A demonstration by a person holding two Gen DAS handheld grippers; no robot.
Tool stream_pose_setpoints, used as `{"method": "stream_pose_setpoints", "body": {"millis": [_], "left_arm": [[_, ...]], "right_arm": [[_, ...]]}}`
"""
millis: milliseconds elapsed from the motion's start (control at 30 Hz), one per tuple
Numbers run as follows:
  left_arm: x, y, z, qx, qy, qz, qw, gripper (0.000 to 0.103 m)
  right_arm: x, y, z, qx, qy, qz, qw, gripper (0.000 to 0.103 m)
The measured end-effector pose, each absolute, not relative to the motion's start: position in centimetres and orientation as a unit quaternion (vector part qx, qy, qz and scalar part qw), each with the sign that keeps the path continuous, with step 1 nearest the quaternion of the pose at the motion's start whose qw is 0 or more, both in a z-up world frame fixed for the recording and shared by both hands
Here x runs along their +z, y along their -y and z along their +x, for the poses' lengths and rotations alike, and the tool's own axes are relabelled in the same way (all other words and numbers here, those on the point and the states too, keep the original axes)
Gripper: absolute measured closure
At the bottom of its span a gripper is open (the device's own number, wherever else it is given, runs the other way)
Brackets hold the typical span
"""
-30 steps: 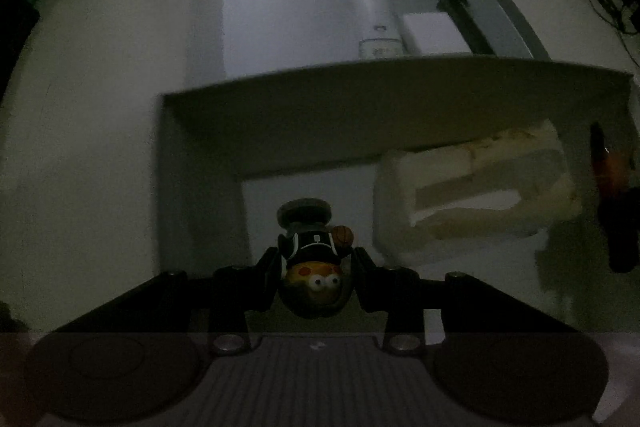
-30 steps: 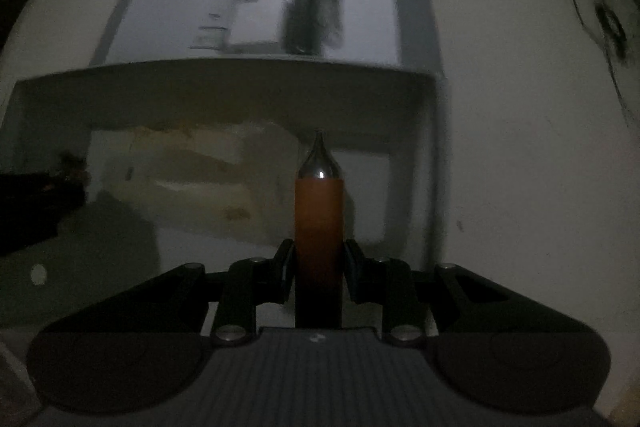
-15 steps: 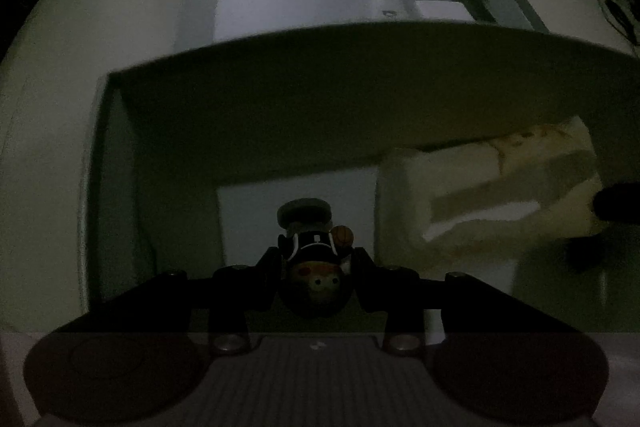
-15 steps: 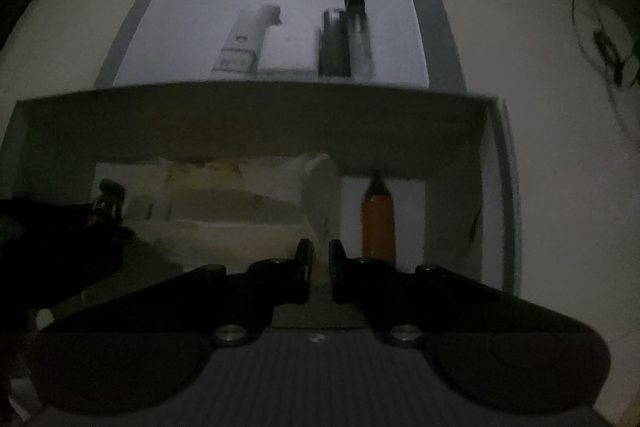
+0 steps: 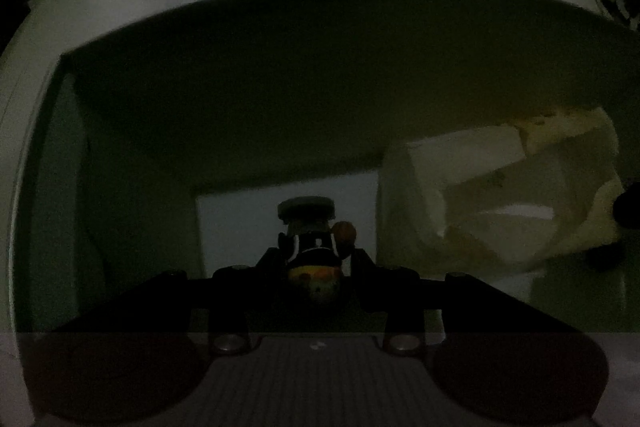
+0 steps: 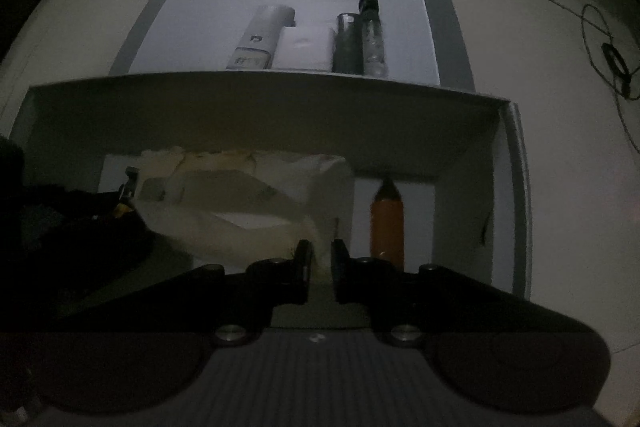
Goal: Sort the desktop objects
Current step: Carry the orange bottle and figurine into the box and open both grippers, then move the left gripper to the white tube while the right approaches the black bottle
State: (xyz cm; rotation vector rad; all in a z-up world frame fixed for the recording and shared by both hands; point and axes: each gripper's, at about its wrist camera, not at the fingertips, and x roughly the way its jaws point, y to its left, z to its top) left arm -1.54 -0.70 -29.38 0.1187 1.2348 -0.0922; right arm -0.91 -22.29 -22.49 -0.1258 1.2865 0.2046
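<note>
The left gripper [image 5: 316, 267] pinches a small figurine [image 5: 314, 259] low inside the grey box [image 6: 508, 187], not yet released. The right gripper [image 6: 321, 259], pressed together and empty, hangs beside the orange pen [image 6: 386, 223] already lying there.

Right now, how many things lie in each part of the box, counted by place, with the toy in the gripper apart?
Far tray: 4 (white tube, white block, dark cylinder, clear tube)
Near compartment: 2 (tissue pack, orange pen)
Held: 1 (toy figure)
Total: 7
</note>
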Motion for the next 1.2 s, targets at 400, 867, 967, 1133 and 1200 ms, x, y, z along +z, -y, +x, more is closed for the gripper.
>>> {"method": "stream_pose_setpoints", "body": {"millis": [400, 867, 967, 1133, 1200], "left_arm": [[-21.9, 1.5, -3.7, -0.088, -0.585, 0.051, 0.804, 0.019], [-7.1, 1.6, 4.5, 0.002, -0.54, 0.006, 0.842, 0.0], [-8.9, 2.2, 8.7, 0.011, -0.559, -0.027, 0.829, 0.0], [-15.2, 3.5, 13.5, -0.038, -0.606, -0.048, 0.793, 0.002], [-17.5, 4.3, 14.3, -0.049, -0.605, -0.016, 0.794, 0.008]], "right_arm": [[-18.5, 24.8, -0.9, 0.104, -0.609, -0.027, 0.786, 0.08], [-8.0, 27.0, 6.8, 0.11, -0.59, 0.074, 0.797, 0.032], [-9.3, 27.0, 10.1, 0.133, -0.599, 0.106, 0.783, 0.018], [-14.4, 25.9, 13.9, 0.145, -0.618, 0.081, 0.769, 0.019], [-16.5, 25.3, 15.0, 0.15, -0.623, 0.062, 0.766, 0.02]]}}
